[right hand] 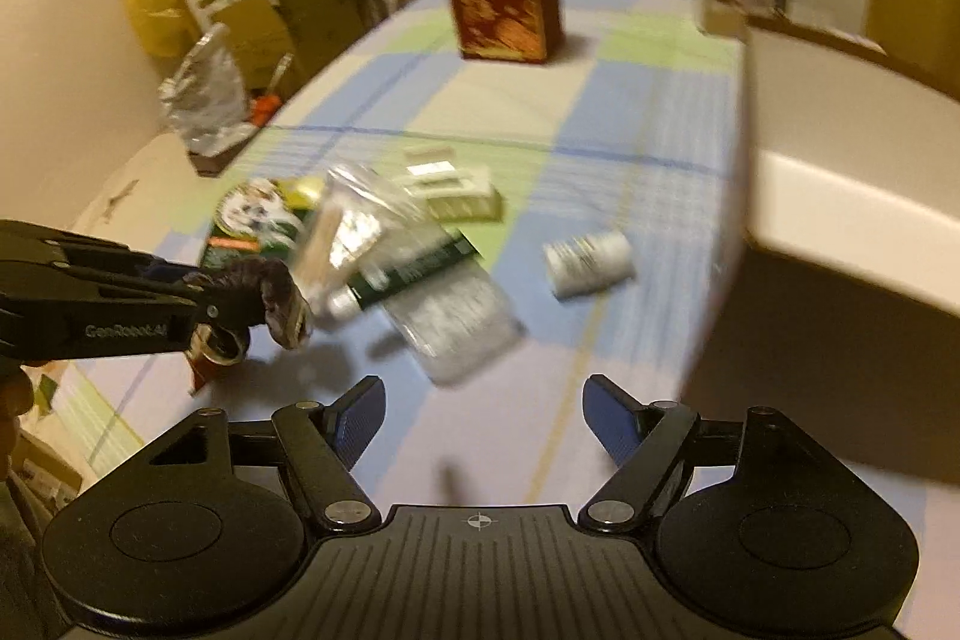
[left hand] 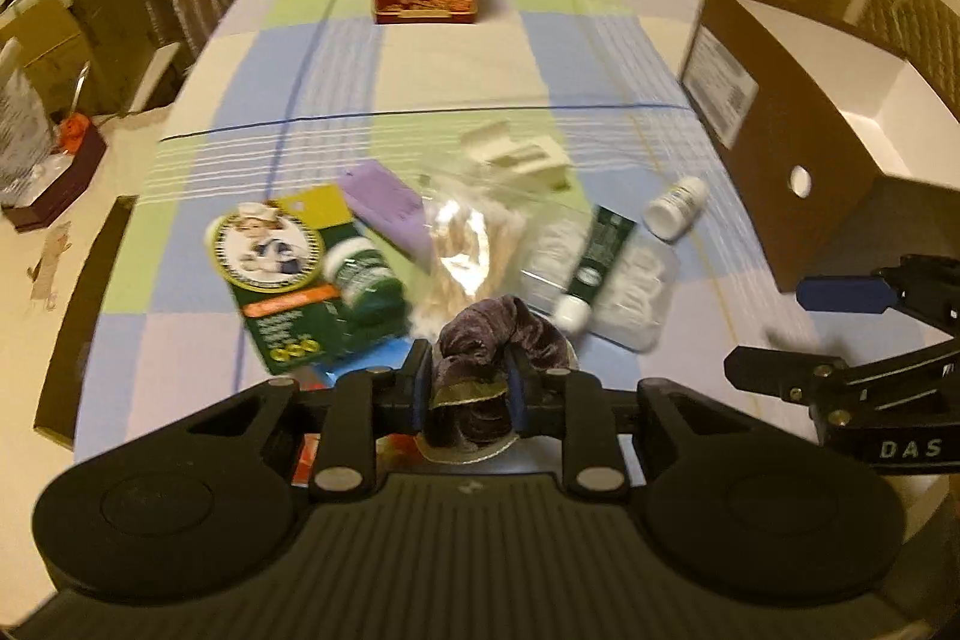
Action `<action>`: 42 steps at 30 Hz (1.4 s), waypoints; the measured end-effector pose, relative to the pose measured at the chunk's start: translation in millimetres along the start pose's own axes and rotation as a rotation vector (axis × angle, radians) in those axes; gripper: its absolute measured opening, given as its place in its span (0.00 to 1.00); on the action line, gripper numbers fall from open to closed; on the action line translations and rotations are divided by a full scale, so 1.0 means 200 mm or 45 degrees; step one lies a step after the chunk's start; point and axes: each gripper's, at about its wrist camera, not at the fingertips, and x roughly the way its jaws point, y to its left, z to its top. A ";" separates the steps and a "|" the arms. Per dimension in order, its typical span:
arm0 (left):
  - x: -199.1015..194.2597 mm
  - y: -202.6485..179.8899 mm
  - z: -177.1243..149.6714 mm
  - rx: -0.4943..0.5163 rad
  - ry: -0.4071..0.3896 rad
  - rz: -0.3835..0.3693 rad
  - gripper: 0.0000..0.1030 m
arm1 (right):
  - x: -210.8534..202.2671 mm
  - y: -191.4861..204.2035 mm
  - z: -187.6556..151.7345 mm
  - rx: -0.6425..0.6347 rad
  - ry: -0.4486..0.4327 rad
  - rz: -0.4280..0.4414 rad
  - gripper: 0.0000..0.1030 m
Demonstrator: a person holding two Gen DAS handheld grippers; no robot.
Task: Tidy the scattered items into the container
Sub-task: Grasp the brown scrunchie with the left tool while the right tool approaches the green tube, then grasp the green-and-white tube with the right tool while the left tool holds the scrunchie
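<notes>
Beside brown box [left hand: 774, 112], left gripper [left hand: 465, 376] pinching scrunchie [left hand: 498, 340], right gripper [right hand: 483, 421] spread, clutter ahead.

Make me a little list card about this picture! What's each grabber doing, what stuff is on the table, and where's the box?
left gripper: shut on a purple scrunchie, lifted above the table
right gripper: open, holding nothing
container: brown box with white inside, at the right of the table
still scattered: white bottle, green tube, bag of cotton swabs, green card pack, purple item
tablecloth: pastel checks
sharpness: blurry
</notes>
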 end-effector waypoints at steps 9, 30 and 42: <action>0.00 0.13 0.03 -0.086 -0.007 0.051 0.21 | 0.15 0.07 0.12 -0.158 -0.013 0.104 1.00; 0.05 0.16 0.04 -0.143 0.007 0.009 0.22 | 0.37 0.14 0.20 -0.037 0.048 -0.074 0.36; 0.06 0.11 0.08 -0.140 0.004 -0.024 0.22 | 0.37 0.13 0.19 -0.160 0.065 -0.097 0.18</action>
